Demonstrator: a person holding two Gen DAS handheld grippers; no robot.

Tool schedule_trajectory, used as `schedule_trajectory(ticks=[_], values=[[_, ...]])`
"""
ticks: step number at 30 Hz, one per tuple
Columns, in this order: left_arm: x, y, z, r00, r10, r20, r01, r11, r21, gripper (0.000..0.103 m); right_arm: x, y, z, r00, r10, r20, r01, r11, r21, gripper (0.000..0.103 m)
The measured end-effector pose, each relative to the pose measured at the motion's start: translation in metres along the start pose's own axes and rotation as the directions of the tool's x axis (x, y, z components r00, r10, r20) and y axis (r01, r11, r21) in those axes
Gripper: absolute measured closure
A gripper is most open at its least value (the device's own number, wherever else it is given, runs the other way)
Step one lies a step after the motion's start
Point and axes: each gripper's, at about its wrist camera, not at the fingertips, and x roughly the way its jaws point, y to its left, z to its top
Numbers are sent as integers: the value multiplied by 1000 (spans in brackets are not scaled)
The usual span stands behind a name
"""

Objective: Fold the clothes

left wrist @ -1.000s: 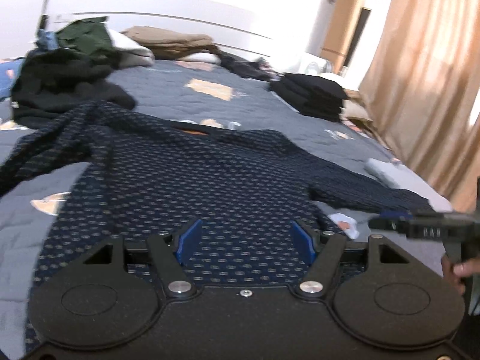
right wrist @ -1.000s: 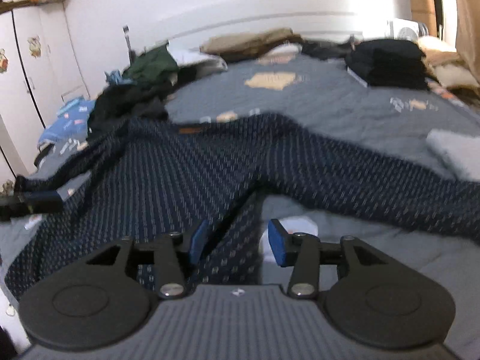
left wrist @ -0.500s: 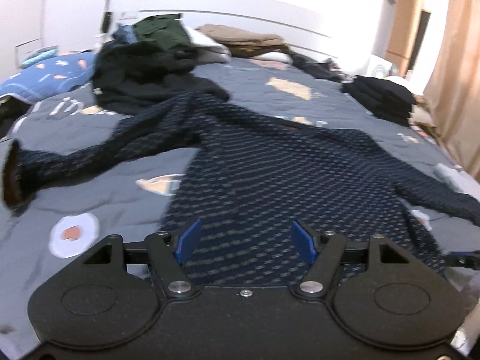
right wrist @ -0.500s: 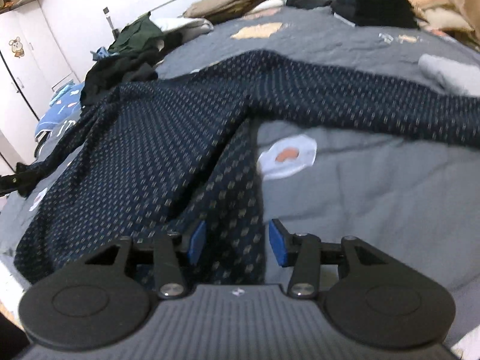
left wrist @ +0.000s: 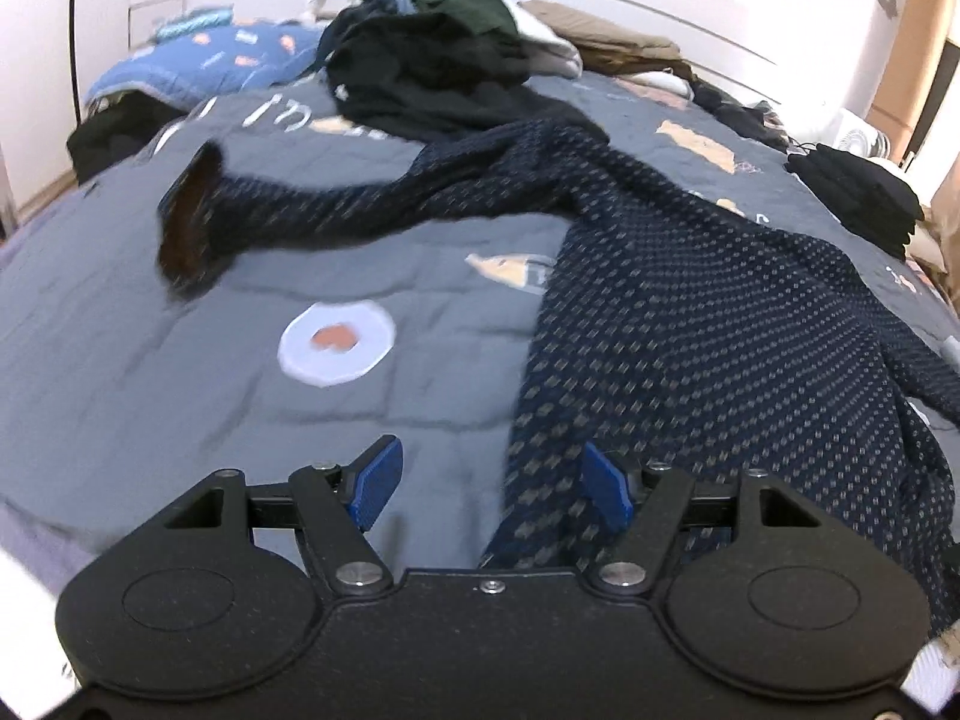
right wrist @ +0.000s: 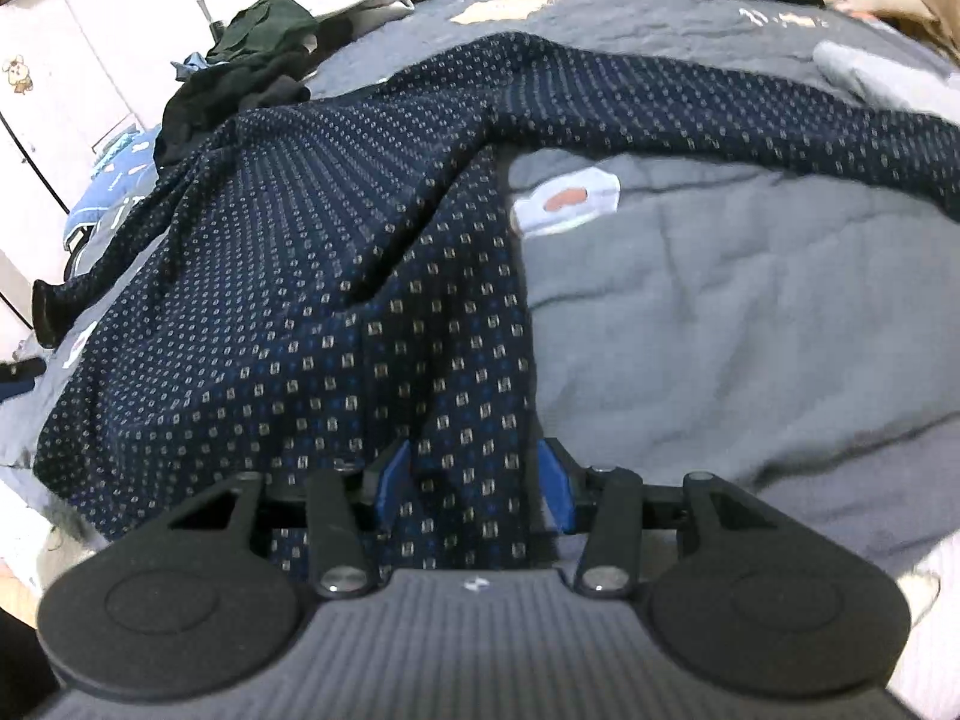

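A dark navy long-sleeved knit sweater with a small pale dotted pattern (left wrist: 708,324) lies spread flat on the grey quilted bed cover (left wrist: 150,360), its body running away from the cameras and its two sleeves stretched out to either side. In the left wrist view one sleeve reaches leftward across the quilt and ends in a dark brown cuff (left wrist: 189,222); the other sleeve runs off to the right. The hem side of the sweater is nearest the cameras.

The left gripper (left wrist: 489,489) hangs low over the sweater's left lower edge with its blue-padded fingers (left wrist: 375,483) spread apart and released; the garment's edge lies between them, nearer the right pad, and nothing is clamped. The right gripper (right wrist: 474,483) sits over the sweater's right lower edge, its blue fingers (right wrist: 555,483) also parted, with a strip of the patterned fabric lying between them but not pinched.

On the quilt beside the sweater is a white round patch with an orange centre (left wrist: 337,343). Toward the headboard sits a heap of dark green and black clothes (left wrist: 432,54), touching the sweater's far shoulder area, with tan folded fabric (left wrist: 606,48) beyond it. A stack of folded black garments (left wrist: 858,198) rests at the right side of the bed, and a blue printed blanket (left wrist: 198,57) lies at the far left
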Motion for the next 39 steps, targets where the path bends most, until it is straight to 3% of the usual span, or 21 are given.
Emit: schedule_trajectory(ticks=[7,14,23,29,32,36,38,39], values=[[-11,42,-18,994,-84,-67,83,996,-14,40,-6,-15,-8,999,39,-17,-37,993,116,57],[3,41,-29,983,-139,-120,143,989,24,65,9,-3,-5,998,42,-40,-36,991,132,57],[31,27,-30,969,-187,-162,190,982,3,64,22,-2,-6,998,36,-60,-28,990,142,57],[40,21,-31,961,-216,-175,215,976,-25,44,21,-3,-9,997,50,-50,-42,987,158,58],[40,17,-32,960,-222,-173,221,975,-23,38,18,-8,-10,994,98,-44,-86,974,212,66],[41,16,-32,961,-223,-164,217,975,-55,32,11,-12,-11,987,158,-25,-146,954,263,86],[42,14,-33,960,-231,-159,223,972,-69,35,7,-13,-12,984,179,-8,-170,946,277,96],[42,13,-34,958,-237,-159,229,971,-67,42,5,-13,-13,981,193,2,-186,940,287,97]])
